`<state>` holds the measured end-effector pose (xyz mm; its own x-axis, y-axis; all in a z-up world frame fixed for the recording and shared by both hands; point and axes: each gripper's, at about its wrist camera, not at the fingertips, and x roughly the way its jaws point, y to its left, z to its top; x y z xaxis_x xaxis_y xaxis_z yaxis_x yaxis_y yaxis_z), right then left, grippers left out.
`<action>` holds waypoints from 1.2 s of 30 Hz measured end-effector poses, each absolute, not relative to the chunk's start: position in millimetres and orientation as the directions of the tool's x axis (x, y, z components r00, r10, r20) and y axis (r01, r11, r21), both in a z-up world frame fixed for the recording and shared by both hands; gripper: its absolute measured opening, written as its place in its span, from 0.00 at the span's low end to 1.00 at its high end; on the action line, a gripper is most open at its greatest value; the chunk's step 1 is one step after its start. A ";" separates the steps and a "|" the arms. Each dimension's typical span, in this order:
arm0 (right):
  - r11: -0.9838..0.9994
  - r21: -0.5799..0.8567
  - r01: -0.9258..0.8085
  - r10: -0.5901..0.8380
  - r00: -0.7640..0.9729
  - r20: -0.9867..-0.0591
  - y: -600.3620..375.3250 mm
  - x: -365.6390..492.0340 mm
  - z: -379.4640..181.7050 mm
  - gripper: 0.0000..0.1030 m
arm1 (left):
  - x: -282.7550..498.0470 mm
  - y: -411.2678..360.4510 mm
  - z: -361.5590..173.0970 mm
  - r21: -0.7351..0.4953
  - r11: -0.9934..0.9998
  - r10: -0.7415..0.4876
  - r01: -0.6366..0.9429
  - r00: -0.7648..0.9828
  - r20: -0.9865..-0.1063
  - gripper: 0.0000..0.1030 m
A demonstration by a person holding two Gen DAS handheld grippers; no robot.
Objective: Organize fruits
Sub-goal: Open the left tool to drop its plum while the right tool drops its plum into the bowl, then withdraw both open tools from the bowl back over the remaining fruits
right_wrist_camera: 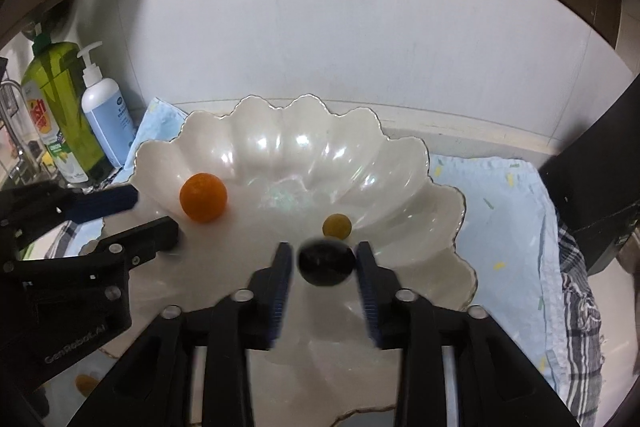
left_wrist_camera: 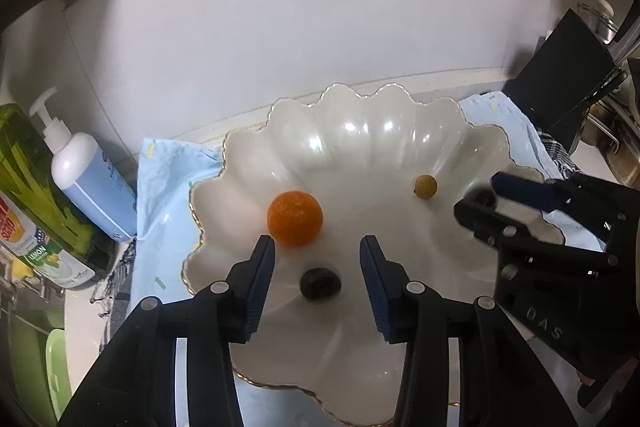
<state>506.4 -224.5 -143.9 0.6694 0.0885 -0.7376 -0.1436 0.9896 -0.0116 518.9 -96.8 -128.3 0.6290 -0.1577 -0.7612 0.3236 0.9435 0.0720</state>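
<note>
two tongs over the shell dish

three fruits were down in the white scalloped dish (left_wrist_camera: 400, 115): an orange one (left_wrist_camera: 295, 217) at its left side, a small yellow-green one (left_wrist_camera: 425, 186) towards the right, and a dark round one (left_wrist_camera: 320, 283) near the front. the left tongs (left_wrist_camera: 317, 251) hung spread over the dish, the dark fruit lying on the dish floor between the blue pads (left_wrist_camera: 262, 291), touching neither. the right tongs (right_wrist_camera: 323, 257) were parted too, and another dark fruit (right_wrist_camera: 326, 263) sat blurred in the gap between them; the pads looked just clear of it. the dish stood on a pale blue cloth (right_wrist_camera: 500, 211) on the worktop. a white pump bottle (left_wrist_camera: 90, 179) and a green soap bottle (left_wrist_camera: 36, 195) stood just left of the cloth.
</note>
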 end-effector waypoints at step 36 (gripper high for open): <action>0.998 -0.065 -0.008 -0.023 0.885 -0.465 -230.9 342.5 -30.5 0.67 | 368.6 -57.6 -28.7 0.113 0.921 -0.256 0.372 0.800 -0.543 0.90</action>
